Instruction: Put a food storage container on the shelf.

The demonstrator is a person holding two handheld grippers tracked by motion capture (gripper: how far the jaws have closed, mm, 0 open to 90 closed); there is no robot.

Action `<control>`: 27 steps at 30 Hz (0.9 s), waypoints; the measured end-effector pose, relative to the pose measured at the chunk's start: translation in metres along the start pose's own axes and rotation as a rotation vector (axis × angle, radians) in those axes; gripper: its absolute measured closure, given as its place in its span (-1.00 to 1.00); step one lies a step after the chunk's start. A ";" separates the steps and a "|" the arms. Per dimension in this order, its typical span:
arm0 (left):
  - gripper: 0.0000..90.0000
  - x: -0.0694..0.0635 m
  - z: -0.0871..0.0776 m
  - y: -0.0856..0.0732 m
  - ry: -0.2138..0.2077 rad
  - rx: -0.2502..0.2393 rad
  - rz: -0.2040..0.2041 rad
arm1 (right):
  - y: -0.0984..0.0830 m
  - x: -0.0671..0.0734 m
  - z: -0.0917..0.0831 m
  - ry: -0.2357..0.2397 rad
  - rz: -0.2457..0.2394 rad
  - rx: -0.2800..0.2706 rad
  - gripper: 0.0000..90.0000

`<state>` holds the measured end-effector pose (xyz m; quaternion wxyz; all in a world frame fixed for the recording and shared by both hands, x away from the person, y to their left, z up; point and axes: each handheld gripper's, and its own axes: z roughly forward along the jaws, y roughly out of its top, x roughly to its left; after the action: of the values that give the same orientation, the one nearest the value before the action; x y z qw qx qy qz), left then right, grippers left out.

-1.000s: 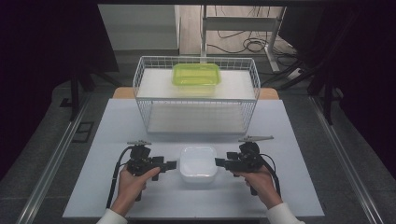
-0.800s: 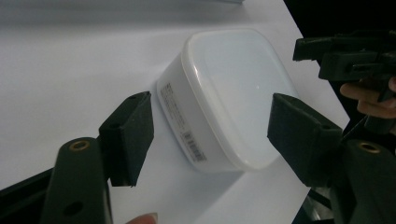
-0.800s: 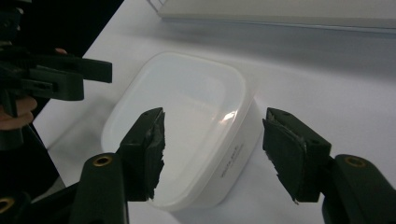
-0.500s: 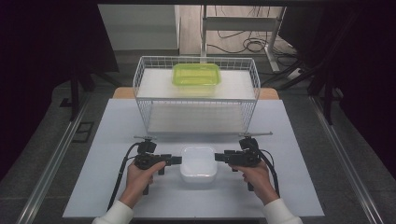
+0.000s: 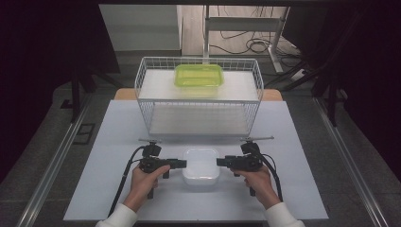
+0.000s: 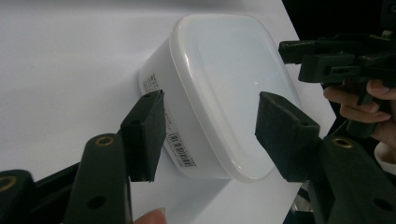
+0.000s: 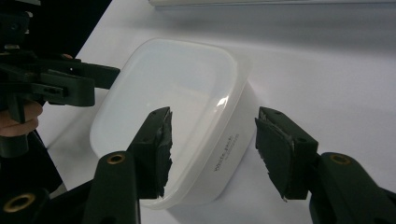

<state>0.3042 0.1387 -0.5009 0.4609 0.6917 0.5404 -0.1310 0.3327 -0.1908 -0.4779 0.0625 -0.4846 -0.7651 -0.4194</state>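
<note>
Both my grippers flank the white lidded container, jaws still apart.

The white container (image 5: 201, 165) sits on the white table (image 5: 94, 189), in front of the wire basket (image 5: 198, 101) that holds a green container (image 5: 198, 75). My left gripper (image 5: 181, 163) straddles its left edge and my right gripper (image 5: 220, 162) its right edge. Both pairs of jaws have just been closing, each with the container's rim between them, yet the pads (image 6: 144, 135) do not press on it: a gap shows on either side in both gripper views.
</note>
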 end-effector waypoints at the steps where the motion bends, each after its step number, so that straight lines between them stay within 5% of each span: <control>1: -0.04 0.000 0.000 0.000 0.000 0.000 0.000 | 0.000 0.000 0.000 0.000 0.000 0.000 0.02; 19: 0.16 0.004 0.006 -0.001 -0.069 0.010 -0.056 | -0.002 -0.002 0.003 0.031 0.045 0.016 0.19; 27: 0.37 0.004 0.009 -0.003 -0.058 0.017 -0.080 | -0.004 -0.001 0.010 0.055 0.075 0.045 0.33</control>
<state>0.3065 0.1345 -0.5099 0.4650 0.6691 0.5531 -0.1738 0.3329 -0.1855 -0.4875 0.1102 -0.4995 -0.7538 -0.4126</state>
